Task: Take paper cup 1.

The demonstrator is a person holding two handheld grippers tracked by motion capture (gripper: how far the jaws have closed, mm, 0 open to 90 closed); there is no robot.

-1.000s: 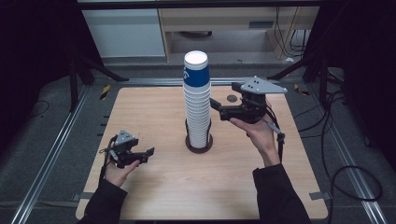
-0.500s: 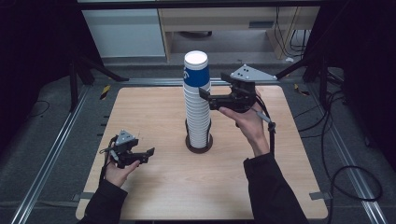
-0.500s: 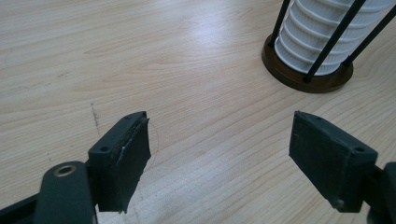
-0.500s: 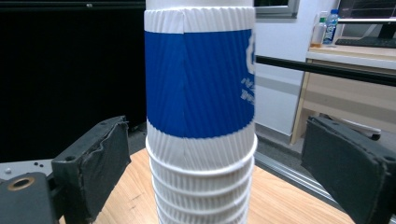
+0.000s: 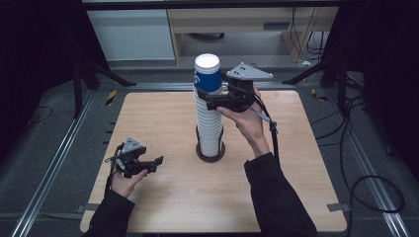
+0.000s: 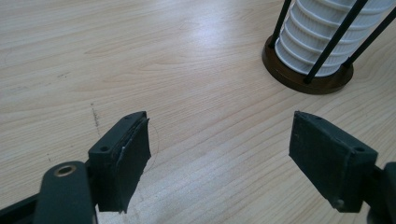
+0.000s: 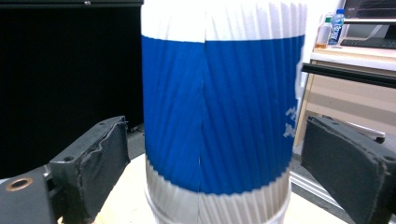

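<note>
Left gripper [image 5: 157, 160] unmoved at near left of surface [image 5: 296, 163], jaws apart, nothing between. Right gripper [image 5: 203, 97] has shifted left since earlier frame; released jaws now flank top blue cup [image 7: 219, 112] of centre stack [image 5: 208, 123] (contact unclear; stack base partly behind holder rods).

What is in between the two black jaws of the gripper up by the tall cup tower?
The top blue cup of the cup stack sits between the open right gripper; the right gripper view shows a gap on each side.

Black sleeves [image 5: 276, 197] (dark cables [image 5: 273, 133]).
</note>
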